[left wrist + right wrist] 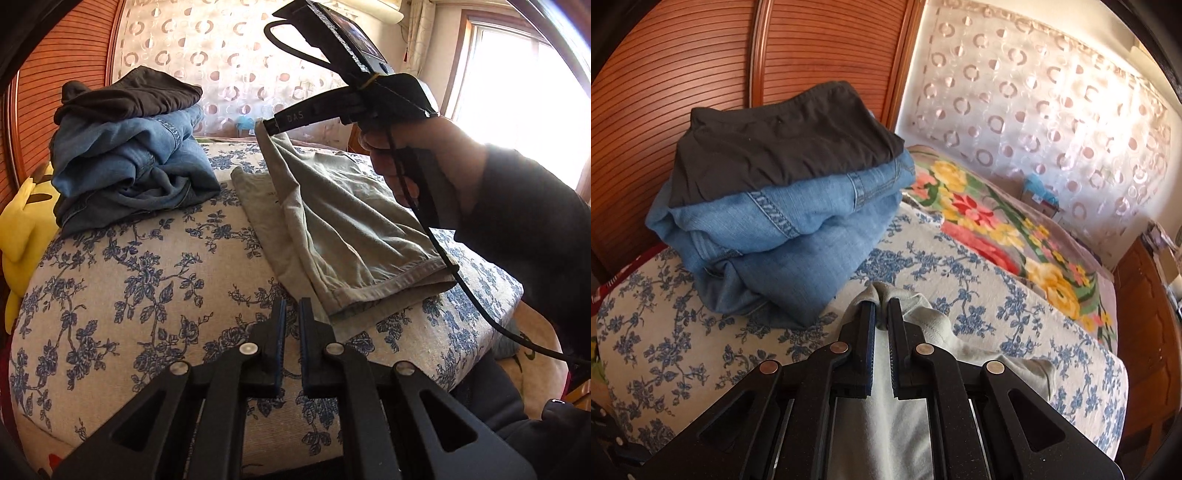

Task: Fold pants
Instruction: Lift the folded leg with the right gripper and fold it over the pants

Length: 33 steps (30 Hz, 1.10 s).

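Observation:
Pale grey-green pants (332,210) lie partly folded on the blue-flowered bedsheet (129,295), their hem (399,280) toward the near right. In the left wrist view a hand holds my right gripper (267,125) above the bed, shut on a far corner of the pants and lifting it. In the right wrist view the same gripper (882,306) pinches a bunched fold of the pants (923,332), which hang down beneath it. My left gripper (294,306) hovers low over the sheet just left of the hem, shut with nothing between its fingers.
A stack of folded blue jeans (140,166) topped by dark pants (783,144) stands at the back left, close to the lifted corner. A yellow plush toy (22,229) lies at the left bed edge. A flowered blanket (997,221) lies behind. A black cable (461,288) trails from the right gripper.

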Tool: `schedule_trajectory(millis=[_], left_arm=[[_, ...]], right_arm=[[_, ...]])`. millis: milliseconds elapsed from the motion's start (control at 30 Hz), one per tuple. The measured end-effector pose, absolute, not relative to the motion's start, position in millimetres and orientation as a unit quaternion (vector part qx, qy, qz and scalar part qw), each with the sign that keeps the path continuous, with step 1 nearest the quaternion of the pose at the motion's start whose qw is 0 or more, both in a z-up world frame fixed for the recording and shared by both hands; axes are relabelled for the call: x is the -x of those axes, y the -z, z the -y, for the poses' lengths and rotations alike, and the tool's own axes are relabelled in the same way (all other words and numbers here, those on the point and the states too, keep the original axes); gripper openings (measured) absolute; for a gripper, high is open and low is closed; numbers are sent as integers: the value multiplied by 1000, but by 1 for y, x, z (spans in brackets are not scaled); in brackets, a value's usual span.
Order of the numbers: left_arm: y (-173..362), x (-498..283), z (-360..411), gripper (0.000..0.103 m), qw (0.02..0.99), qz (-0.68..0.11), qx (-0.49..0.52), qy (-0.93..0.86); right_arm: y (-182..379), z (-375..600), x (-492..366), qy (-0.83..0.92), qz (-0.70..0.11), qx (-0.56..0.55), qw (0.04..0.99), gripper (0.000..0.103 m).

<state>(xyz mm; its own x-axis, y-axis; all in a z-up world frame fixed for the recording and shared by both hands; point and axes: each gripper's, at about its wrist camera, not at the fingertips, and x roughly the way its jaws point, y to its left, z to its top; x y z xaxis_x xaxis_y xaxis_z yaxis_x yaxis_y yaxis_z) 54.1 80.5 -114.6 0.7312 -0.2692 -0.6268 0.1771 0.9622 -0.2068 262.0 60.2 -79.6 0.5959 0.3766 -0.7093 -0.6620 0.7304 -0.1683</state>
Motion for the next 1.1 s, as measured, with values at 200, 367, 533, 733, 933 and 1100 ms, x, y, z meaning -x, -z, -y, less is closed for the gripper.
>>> schedule_trajectory(millis=[200, 367, 533, 733, 933, 1100], left_arm=[[113, -57, -78, 4, 928, -347, 64, 121], [112, -62, -79, 7, 927, -348, 68, 119], [112, -71, -83, 35, 926, -353, 73, 111], [112, -83, -80, 55, 926, -355, 65, 109], [113, -93, -69, 64, 923, -358, 61, 124], [116, -96, -60, 64, 923, -362, 50, 118]], right_arm=[[83, -53, -262, -303, -347, 201, 865, 25], [83, -35, -253, -298, -347, 194, 868, 25], [88, 5, -236, -277, -361, 163, 876, 25], [87, 51, -201, -263, -355, 122, 889, 26], [93, 77, -169, -256, -357, 103, 893, 31], [99, 100, -151, -243, -363, 97, 894, 38]])
